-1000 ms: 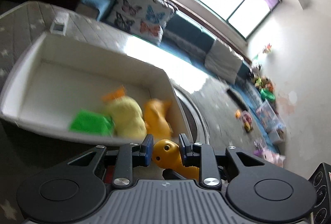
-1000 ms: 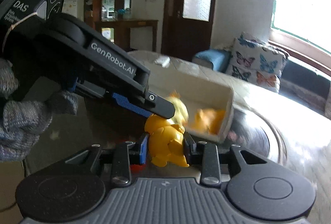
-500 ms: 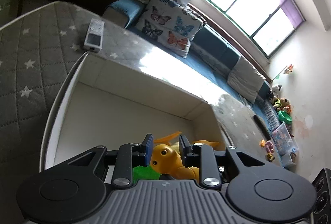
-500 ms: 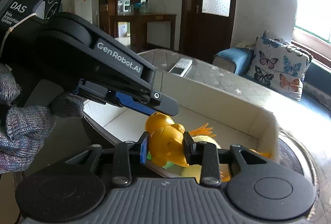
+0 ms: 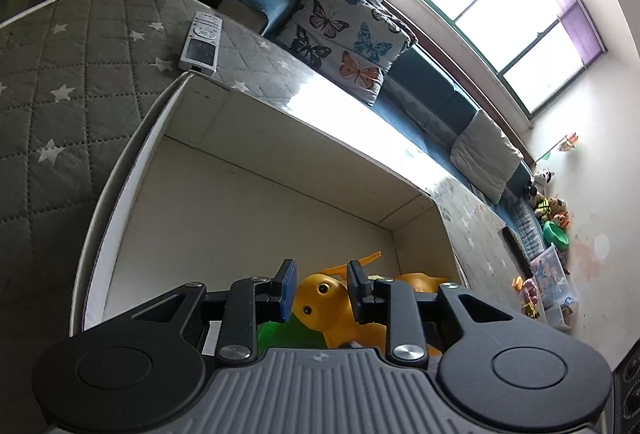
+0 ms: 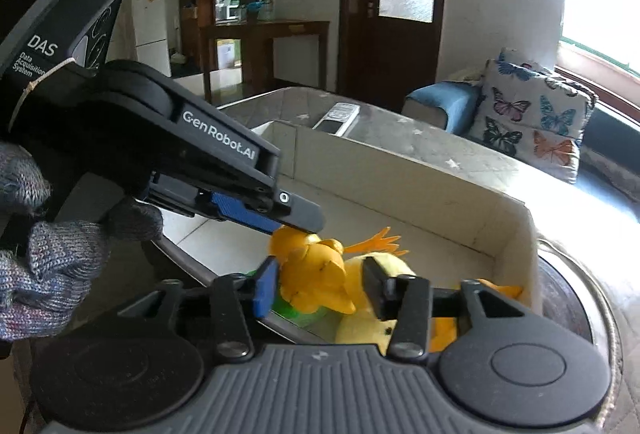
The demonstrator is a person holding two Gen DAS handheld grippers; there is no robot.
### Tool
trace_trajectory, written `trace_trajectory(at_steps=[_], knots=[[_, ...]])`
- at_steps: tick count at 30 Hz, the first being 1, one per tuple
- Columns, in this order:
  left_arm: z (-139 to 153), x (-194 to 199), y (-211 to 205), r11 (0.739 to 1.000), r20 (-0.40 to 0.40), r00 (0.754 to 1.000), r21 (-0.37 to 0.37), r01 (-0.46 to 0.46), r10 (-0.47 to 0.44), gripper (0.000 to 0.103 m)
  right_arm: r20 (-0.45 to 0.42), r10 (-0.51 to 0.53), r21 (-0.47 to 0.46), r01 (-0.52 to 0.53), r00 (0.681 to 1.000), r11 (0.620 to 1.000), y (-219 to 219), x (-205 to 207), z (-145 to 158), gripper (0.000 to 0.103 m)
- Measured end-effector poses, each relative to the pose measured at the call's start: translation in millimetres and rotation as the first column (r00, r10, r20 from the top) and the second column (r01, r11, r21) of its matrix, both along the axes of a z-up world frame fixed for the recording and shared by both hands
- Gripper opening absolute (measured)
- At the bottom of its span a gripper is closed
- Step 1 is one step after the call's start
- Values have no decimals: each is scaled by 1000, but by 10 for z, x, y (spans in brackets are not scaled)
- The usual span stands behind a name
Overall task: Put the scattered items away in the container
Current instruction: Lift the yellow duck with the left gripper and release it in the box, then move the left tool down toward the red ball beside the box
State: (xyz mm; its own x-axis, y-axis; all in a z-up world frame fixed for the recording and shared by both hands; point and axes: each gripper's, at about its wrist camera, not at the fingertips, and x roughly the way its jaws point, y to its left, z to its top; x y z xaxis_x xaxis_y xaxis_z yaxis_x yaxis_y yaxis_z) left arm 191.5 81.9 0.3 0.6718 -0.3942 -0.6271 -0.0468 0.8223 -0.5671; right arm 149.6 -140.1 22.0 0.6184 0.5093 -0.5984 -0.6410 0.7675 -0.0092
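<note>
Over the white container (image 5: 132, 169) on a quilted, star-patterned table (image 5: 60, 81), a person in knit gloves holds two grippers side by side, each with an orange toy. Between the jaws of the left gripper (image 5: 322, 288) sits an orange toy animal (image 5: 320, 298), its head and two dark eyes toward the camera; the pads stand close on either side, the jaws have eased slightly apart, and whether they press cannot be told. On the right gripper (image 6: 318, 284) the jaws have just been opening around a second orange toy (image 6: 316, 282): the blue pad sits against its one side while a gap shows at the other pad, so it looks released or nearly so. Already inside, at the near end, lie a yellow plush (image 6: 376, 314), a green item (image 5: 280, 334) and another orange toy (image 5: 420, 280); most of the container floor is bare. By this evidence the tidying is well along, with these two drops apparently among the last, though any items outside the views go unseen. A remote control (image 5: 201, 43) rests just beyond the container's far corner. Behind are a butterfly cushion (image 5: 344, 41) on a blue sofa, bright windows, a dark door and toys piled along the far wall.
</note>
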Motion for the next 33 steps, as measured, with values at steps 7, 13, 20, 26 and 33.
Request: trace_trajectory(at_steps=[7, 13, 20, 26, 33], knots=[[37, -82, -1, 1000, 7, 1000, 16, -16, 16, 31, 9, -39, 34, 39, 999, 999, -148, -94, 66, 53], [83, -157, 64, 998, 20, 998, 21, -58, 57, 31, 33, -65, 50, 64, 997, 997, -288, -223, 139, 58], [99, -281, 95, 997, 21, 997, 24, -79, 79, 31, 42, -91, 57, 89, 995, 994, -446, -388, 180, 60], [145, -514, 69, 997, 44, 997, 45, -71, 69, 31, 31, -108, 70, 106, 994, 992, -586, -540, 188, 60], [241, -823, -12, 998, 83, 996, 53, -45, 41, 31, 24, -84, 50, 83, 996, 995, -657, -781, 137, 64]])
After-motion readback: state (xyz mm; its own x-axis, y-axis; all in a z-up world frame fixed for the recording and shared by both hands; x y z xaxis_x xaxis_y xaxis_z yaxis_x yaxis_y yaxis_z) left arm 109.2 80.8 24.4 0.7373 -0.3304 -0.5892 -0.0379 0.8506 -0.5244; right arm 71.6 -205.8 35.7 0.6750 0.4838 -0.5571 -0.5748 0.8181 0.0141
